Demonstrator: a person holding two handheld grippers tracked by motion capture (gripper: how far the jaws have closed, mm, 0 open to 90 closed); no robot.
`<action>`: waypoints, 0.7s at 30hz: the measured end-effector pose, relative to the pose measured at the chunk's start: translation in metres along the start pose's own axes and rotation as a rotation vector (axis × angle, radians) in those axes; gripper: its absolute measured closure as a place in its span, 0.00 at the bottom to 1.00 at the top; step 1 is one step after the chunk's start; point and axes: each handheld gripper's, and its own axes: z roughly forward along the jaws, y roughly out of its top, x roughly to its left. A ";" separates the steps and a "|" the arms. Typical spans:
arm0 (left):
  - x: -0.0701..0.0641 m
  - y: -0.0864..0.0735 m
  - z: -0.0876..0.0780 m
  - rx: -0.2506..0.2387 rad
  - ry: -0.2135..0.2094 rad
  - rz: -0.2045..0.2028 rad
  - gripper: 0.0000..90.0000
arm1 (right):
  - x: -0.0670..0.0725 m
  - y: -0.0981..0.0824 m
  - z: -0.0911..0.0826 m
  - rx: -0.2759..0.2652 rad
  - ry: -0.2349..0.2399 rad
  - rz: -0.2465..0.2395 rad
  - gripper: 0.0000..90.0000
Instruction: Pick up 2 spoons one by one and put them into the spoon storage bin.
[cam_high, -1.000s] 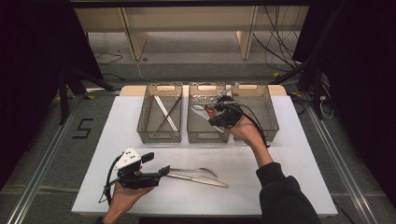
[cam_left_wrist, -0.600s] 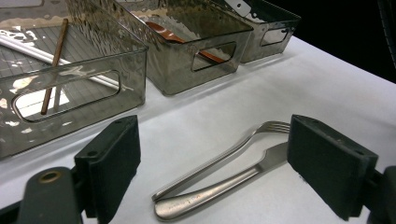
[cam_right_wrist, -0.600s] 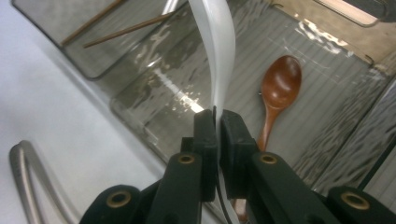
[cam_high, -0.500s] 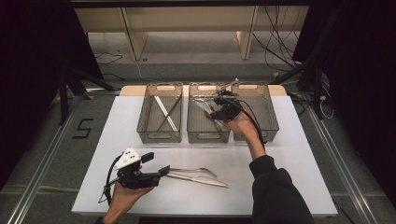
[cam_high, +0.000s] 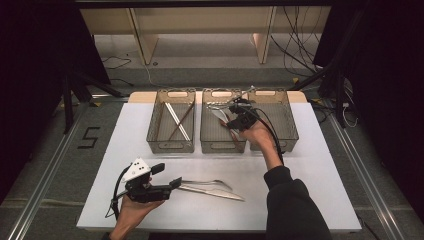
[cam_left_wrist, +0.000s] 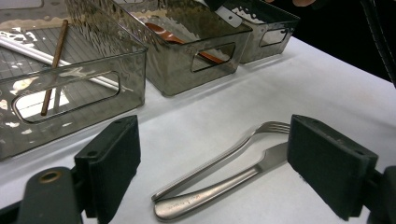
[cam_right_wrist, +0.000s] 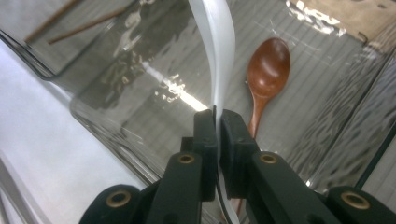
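Note:
My right gripper (cam_high: 232, 111) hangs over the middle clear bin (cam_high: 223, 146), shut on a thin white plastic utensil (cam_right_wrist: 217, 46) that curves up out of its jaws. Under it, on the bin's floor, lies a brown wooden spoon (cam_right_wrist: 267, 65). My left gripper (cam_high: 167, 176) rests low at the near left of the white table, jaws open and level. A steel fork (cam_left_wrist: 261, 133) and a steel knife (cam_left_wrist: 219, 189) lie side by side on the table between and just beyond its jaws (cam_left_wrist: 219, 149), untouched.
Three clear bins stand in a row at the back of the table. The left bin (cam_high: 170, 146) holds a brown chopstick (cam_left_wrist: 56, 56) and a white stick (cam_left_wrist: 28, 49). The right bin (cam_high: 287, 135) sits beside my right hand. Cables trail behind the table.
My right gripper, still holding the white utensil, has shifted a little farther back and lower over the middle bin. The left gripper, fork and knife have stayed put.

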 end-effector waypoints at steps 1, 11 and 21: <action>0.000 0.000 0.000 0.000 -0.001 -0.001 0.19 | -0.001 -0.001 0.001 0.000 0.001 0.004 0.96; 0.000 0.000 0.000 0.003 -0.002 -0.001 0.19 | -0.004 -0.006 0.008 0.023 0.000 0.024 0.96; 0.000 0.000 -0.001 0.001 -0.002 0.004 0.19 | -0.002 -0.008 0.014 0.069 0.011 0.023 0.94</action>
